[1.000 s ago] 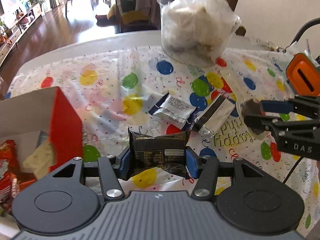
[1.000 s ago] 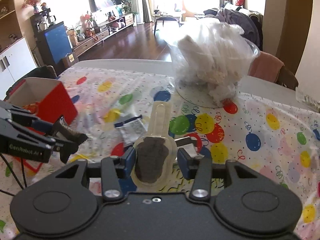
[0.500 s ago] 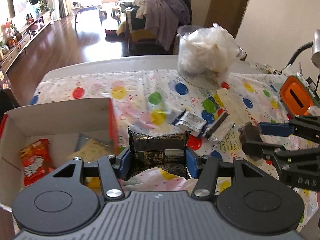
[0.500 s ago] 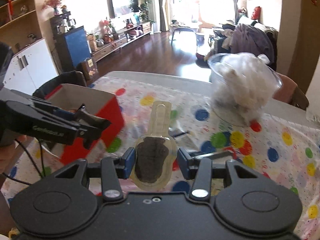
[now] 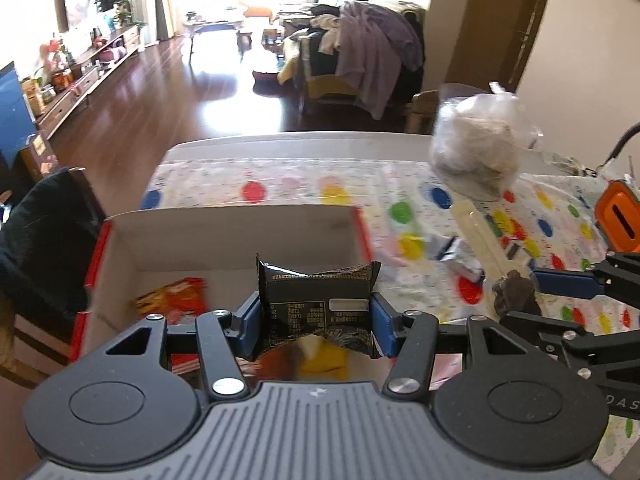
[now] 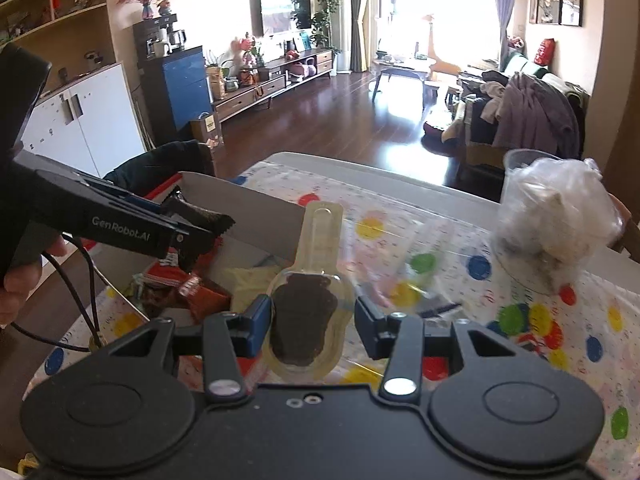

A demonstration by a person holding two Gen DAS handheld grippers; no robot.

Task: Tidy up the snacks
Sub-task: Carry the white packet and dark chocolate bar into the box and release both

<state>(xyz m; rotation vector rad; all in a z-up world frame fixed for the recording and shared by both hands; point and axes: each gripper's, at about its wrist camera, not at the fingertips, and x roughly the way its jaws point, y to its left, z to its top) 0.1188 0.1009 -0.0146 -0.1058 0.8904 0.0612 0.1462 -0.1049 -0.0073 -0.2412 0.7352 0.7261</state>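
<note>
My left gripper (image 5: pixel 316 320) is shut on a black snack packet (image 5: pixel 316 300) and hangs over the open red-and-white cardboard box (image 5: pixel 240 236). An orange-red snack bag (image 5: pixel 172 300) and a yellow one lie inside. My right gripper (image 6: pixel 308 326) is shut on a clear spoon-shaped pack (image 6: pixel 306 312) with a dark brown filling, just right of the box (image 6: pixel 248 208). In the right wrist view the left gripper (image 6: pixel 196 236) reaches over the box from the left. The left wrist view catches the right gripper (image 5: pixel 516 300) at the right edge.
A clear tub stuffed with a white plastic bag (image 5: pixel 480 148) stands at the table's far right. Loose silver and white packets (image 5: pixel 460 256) lie on the spotted tablecloth (image 5: pixel 280 188). An orange device (image 5: pixel 620 220) sits far right. A chair with dark cloth (image 5: pixel 40 248) stands left of the box.
Both grippers have moved left and risen with their packets held. The box, earlier at the left edge, now lies right under the left gripper.
</note>
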